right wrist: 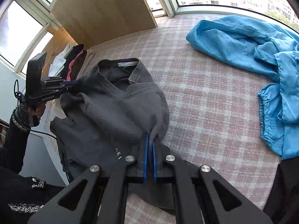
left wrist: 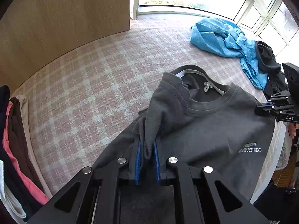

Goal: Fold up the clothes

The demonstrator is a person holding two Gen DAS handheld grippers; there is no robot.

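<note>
Both grippers are clenched on the grey T-shirt (left wrist: 214, 123): left gripper (left wrist: 147, 160) on one shoulder, right gripper (right wrist: 149, 158) on the other. The shirt hangs over the near edge of the checked bed cover (left wrist: 84, 93). Risk: a shallow pinch could slip and bunch the fold.

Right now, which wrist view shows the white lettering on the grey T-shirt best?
The left wrist view: the white lettering lies unobstructed on the grey T-shirt, partly legible. In the right wrist view only a few letters show, beside the right gripper; cloth folds hide the rest.
</note>
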